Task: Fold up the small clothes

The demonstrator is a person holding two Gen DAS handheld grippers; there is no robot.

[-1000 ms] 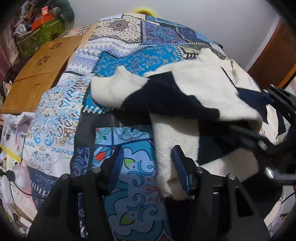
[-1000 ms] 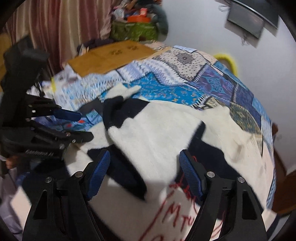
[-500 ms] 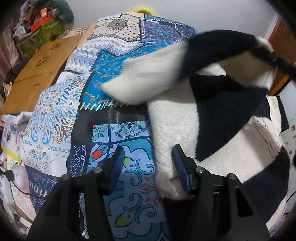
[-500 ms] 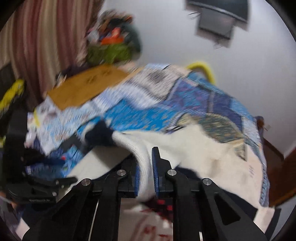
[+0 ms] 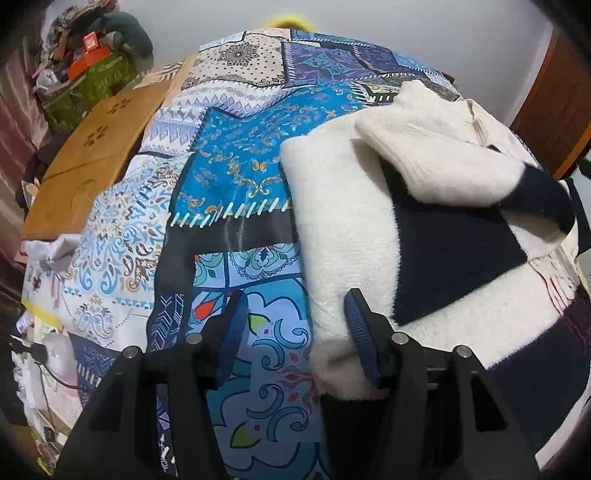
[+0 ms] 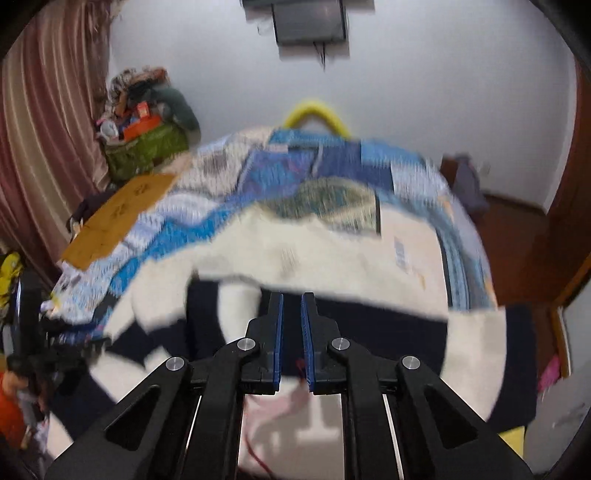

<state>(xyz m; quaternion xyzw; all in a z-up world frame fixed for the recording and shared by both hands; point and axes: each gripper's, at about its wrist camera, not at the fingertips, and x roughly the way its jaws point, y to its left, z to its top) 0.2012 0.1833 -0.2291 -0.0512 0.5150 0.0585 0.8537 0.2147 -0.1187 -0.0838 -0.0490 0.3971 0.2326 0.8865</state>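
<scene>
A cream and navy fuzzy sweater point(image 5: 351, 229) lies on the patchwork bedspread point(image 5: 236, 173). One sleeve point(image 5: 454, 166) is folded across its body. My left gripper point(image 5: 293, 325) is open, its right finger resting on the sweater's near left edge. In the blurred right wrist view the sweater point(image 6: 295, 258) spreads below my right gripper point(image 6: 291, 314). Its jaws stand nearly closed, and dark sweater cloth shows in the narrow gap between them.
A wooden board point(image 5: 96, 155) lies along the bed's left side. A green box with clutter point(image 5: 88, 77) stands at the far left. A yellow hoop point(image 6: 316, 110) is behind the bed, a wall screen point(image 6: 308, 20) above, and a brown door point(image 5: 554, 99) at right.
My right gripper closed on the sleeve, carried it up and across, and the sleeve now lies folded over the sweater's body. The left gripper has stayed in place.
</scene>
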